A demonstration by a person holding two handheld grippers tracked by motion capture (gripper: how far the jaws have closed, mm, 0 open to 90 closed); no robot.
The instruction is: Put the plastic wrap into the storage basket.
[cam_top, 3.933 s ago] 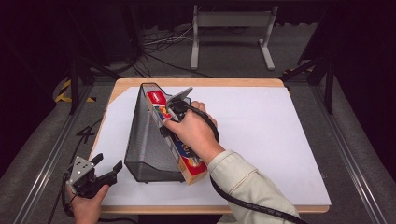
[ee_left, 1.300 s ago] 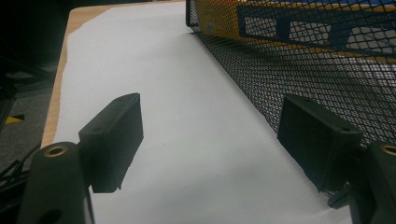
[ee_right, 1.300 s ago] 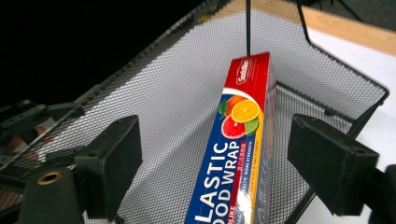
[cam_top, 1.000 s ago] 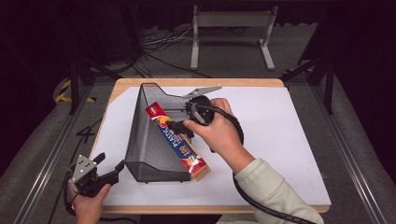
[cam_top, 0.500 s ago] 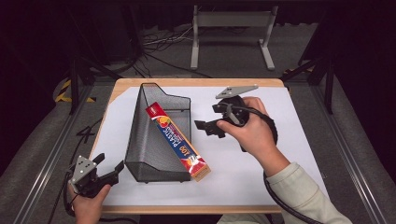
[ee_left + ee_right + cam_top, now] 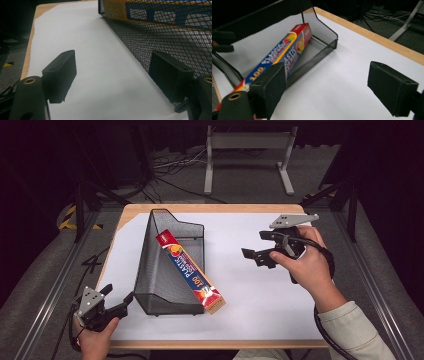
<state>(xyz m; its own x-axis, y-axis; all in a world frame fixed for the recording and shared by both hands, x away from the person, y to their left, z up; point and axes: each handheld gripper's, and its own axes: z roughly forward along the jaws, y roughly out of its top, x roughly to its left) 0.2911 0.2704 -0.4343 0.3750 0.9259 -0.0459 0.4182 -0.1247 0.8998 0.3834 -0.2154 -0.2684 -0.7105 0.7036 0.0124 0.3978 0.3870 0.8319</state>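
1. Right tool (image 6: 261,251): jaws stand wide apart and carry nothing. In the right gripper view, bare white paper lies between the two black pads. The tool hangs above the bench, well to the right of the mesh tray (image 6: 150,285).

2. Change: half a second ago this tool was nearer the tray; a second ago it sat right at the plastic wrap box (image 6: 190,272); about four seconds ago the hand lay over the box inside the tray. It has let go and drawn back to the right.

3. Box position now: it leans in the mesh tray, red end up against the far wall, lower end sticking out past the near corner and resting on the white paper (image 6: 260,310). The right gripper view shows the box (image 6: 284,52) lying aslant along the inside of the tray (image 6: 322,30).

4. Judgement: the placing of the box into the tray looks done, or nearly so. The overhanging end suggests it may still want a push to seat fully.

5. Left tool (image 6: 116,300): jaws open, nothing between them. It is low at the near left corner of the bench, just beside the tray's near end. The left gripper view shows the mesh wall (image 6: 160,37) close to one pad; contact cannot be told.

6. Against all earlier frames, the left tool is unchanged in place and opening; the tray has not shifted.
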